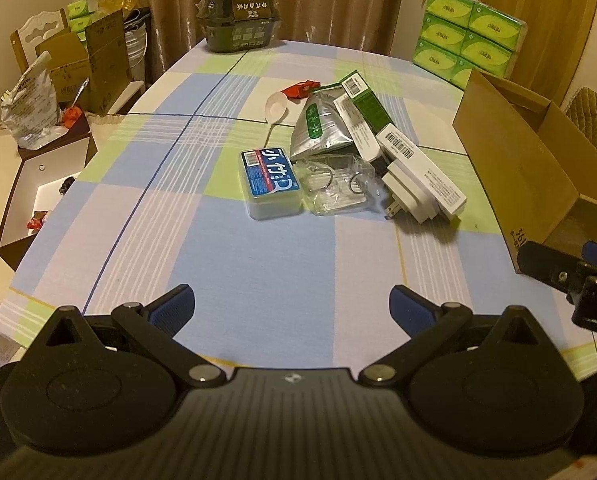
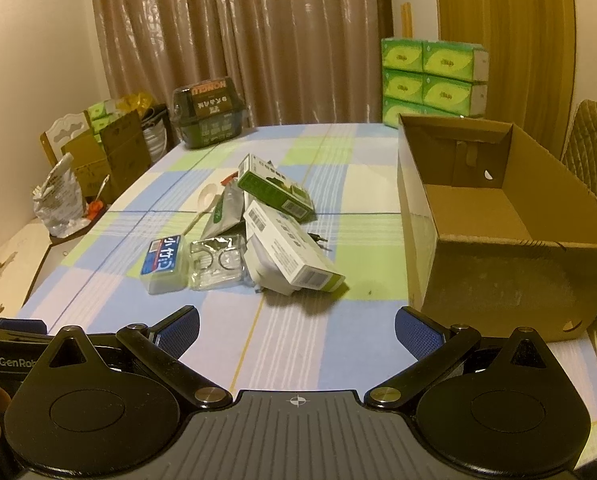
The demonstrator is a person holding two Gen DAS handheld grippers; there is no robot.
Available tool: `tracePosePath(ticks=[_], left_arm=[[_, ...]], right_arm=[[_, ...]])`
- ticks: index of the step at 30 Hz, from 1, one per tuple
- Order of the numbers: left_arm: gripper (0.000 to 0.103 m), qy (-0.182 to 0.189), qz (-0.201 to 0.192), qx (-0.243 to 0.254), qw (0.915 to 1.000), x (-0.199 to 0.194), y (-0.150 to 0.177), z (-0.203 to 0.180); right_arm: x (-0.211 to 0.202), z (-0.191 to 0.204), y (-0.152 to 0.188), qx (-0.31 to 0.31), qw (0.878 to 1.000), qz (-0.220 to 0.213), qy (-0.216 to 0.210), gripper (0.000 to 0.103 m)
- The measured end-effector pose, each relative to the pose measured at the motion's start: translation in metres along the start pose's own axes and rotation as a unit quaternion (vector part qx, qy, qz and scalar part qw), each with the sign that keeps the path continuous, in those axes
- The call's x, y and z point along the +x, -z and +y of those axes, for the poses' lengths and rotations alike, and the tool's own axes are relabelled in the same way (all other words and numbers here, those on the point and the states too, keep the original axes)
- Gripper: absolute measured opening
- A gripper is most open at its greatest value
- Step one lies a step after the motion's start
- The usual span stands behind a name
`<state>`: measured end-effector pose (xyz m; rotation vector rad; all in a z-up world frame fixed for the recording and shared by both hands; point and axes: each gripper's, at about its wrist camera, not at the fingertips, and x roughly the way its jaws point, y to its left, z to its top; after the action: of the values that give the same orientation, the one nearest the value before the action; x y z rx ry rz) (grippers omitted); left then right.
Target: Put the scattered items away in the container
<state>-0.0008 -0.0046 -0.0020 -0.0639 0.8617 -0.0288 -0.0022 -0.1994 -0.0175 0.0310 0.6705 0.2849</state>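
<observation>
Centrally on the counter [image 2: 298,352], which wears a checked cloth, lies the scatter: a blue-labelled plastic case [image 1: 270,183] touching a clear blister pack [image 1: 335,186] with two metal rings inside, a silver foil pouch [image 1: 322,124] behind them, a green carton [image 2: 275,189] leaning across a white barcoded carton [image 2: 292,254], and a white plug adapter [image 1: 408,194] tucked under the white carton. A white plastic spoon [image 1: 276,106] and a red wrapper [image 1: 300,89] lie just beyond the pouch. The open cardboard box [image 2: 510,276] stands to the right of the pile, apart from it, with nothing visible inside. The left gripper [image 1: 292,306] and right gripper [image 2: 297,328] both hover over the near edge of the counter, blue-padded fingers [image 2: 178,330] spread wide and holding nothing. A dark lidded container [image 1: 240,18] sits at the far edge, and green tissue packs [image 2: 432,78] are stacked behind the box.
</observation>
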Motion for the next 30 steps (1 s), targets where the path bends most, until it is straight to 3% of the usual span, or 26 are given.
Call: tracePosePath(ticks=[17,30], left_arm=[[0.102,-0.001,0.002,-0.002,1.0000,0.002,0.002,0.001],[0.102,-0.004,-0.007,0.011,0.9999,0.006,-0.006,0.010]], right_arm=[[0.003,-0.005,0.001,0.005,1.000,0.011,-0.003,0.101],[0.016,0.001,-0.014,-0.035,0.999,0.006,-0.025,0.101]])
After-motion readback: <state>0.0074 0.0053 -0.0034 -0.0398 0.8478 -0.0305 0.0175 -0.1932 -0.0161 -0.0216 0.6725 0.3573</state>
